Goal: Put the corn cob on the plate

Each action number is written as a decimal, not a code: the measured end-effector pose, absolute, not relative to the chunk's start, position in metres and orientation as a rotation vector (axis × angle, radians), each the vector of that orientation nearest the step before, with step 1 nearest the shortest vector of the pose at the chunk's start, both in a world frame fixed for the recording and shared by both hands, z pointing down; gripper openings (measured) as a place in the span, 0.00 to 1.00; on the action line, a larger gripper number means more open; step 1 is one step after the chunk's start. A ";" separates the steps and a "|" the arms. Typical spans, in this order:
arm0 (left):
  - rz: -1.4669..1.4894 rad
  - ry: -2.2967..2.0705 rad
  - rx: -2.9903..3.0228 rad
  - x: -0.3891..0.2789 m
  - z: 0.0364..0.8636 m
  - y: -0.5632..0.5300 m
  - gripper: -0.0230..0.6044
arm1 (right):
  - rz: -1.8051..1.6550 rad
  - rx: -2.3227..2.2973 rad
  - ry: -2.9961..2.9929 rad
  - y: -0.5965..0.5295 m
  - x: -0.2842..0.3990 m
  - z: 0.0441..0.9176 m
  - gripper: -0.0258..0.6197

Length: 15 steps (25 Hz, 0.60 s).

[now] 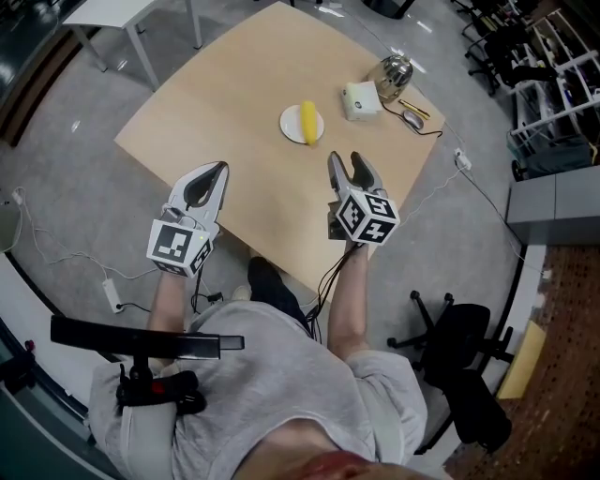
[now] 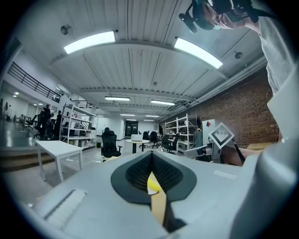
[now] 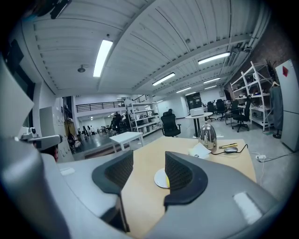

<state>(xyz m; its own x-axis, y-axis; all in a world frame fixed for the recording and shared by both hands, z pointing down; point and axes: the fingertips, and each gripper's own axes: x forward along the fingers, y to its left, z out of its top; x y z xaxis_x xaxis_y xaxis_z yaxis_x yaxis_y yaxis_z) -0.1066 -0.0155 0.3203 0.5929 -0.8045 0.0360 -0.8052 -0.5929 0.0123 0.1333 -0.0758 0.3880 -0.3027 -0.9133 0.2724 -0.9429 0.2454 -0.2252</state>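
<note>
The left gripper [image 1: 221, 171] has its jaws closed, tips meeting, with nothing held between them. In the left gripper view [image 2: 152, 156] only a thin slit shows below the tips, and a sliver of yellow and white can be seen through it. The right gripper [image 1: 347, 165] has its jaws wide apart and empty. In the right gripper view [image 3: 147, 172] bare tabletop [image 3: 140, 186] fills the gap between the two dark ribbed pads.

Both grippers hang over the near edge of the light wooden tabletop [image 1: 234, 103], side by side but apart from each other. Each points toward the middle of the tabletop.

The corn cob [image 1: 308, 122] lies on the small white plate [image 1: 292, 125], which sits out in the middle of the tabletop. It is well apart from both grippers and touched by neither. In the right gripper view the plate [image 3: 160, 179] shows just beyond the jaws. Its right side and most of the corn cob [image 3: 167, 180] are hidden behind the right-hand pad.

Beyond the plate, toward the far right corner, stand a white box [image 1: 360, 100], a shiny metal kettle [image 1: 394, 73] and a computer mouse [image 1: 412, 119] with its cable. A black office chair [image 1: 459, 366] stands on the floor at lower right, and a white table [image 1: 122, 19] stands off at upper left.
</note>
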 end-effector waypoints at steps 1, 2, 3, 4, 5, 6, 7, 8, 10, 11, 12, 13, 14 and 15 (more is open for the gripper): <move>0.041 -1.402 2.783 -0.106 0.319 -0.015 0.07 | 0.537 1.808 -2.417 -0.074 0.134 0.386 0.38; 0.040 -1.400 2.786 -0.105 0.319 -0.015 0.07 | 0.539 1.814 -2.421 -0.072 0.135 0.385 0.38; 0.039 -1.399 2.789 -0.105 0.319 -0.014 0.07 | 0.540 1.819 -2.422 -0.070 0.135 0.385 0.38; 0.038 -1.398 2.792 -0.105 0.319 -0.014 0.07 | 0.539 1.821 -2.424 -0.068 0.135 0.385 0.38; 0.036 -1.397 2.794 -0.105 0.319 -0.013 0.07 | 0.538 1.820 -2.425 -0.066 0.135 0.385 0.38; 0.033 -1.397 2.796 -0.105 0.318 -0.011 0.07 | 0.537 1.818 -2.428 -0.063 0.135 0.385 0.38; 0.028 -1.396 2.799 -0.105 0.318 -0.009 0.07 | 0.536 1.817 -2.431 -0.061 0.134 0.384 0.38; 0.023 -1.396 2.802 -0.105 0.317 -0.008 0.07 | 0.534 1.817 -2.436 -0.058 0.134 0.383 0.38; 0.014 -1.397 2.810 -0.107 0.314 -0.003 0.07 | 0.528 1.820 -2.444 -0.053 0.133 0.380 0.38; 0.012 -1.398 2.814 -0.108 0.312 0.000 0.07 | 0.524 1.820 -2.447 -0.049 0.132 0.378 0.38; 0.010 -1.401 2.816 -0.109 0.309 0.005 0.07 | 0.521 1.819 -2.451 -0.044 0.130 0.375 0.38; 0.008 -1.405 2.818 -0.110 0.305 0.009 0.07 | 0.517 1.817 -2.455 -0.039 0.129 0.372 0.38; 0.006 -1.408 2.820 -0.111 0.303 0.013 0.07 | 0.514 1.812 -2.460 -0.034 0.127 0.369 0.38; 0.004 -1.410 2.823 -0.112 0.301 0.017 0.07 | 0.511 1.807 -2.464 -0.030 0.124 0.368 0.38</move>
<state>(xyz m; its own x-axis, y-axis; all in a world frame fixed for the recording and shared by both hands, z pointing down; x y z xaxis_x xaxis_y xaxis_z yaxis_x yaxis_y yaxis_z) -0.1119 0.0168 0.3012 0.6006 -0.7995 -0.0039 -0.7995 -0.6006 -0.0131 0.1244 -0.0296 0.3682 -0.3189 -0.9202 0.2269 -0.9346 0.2655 -0.2367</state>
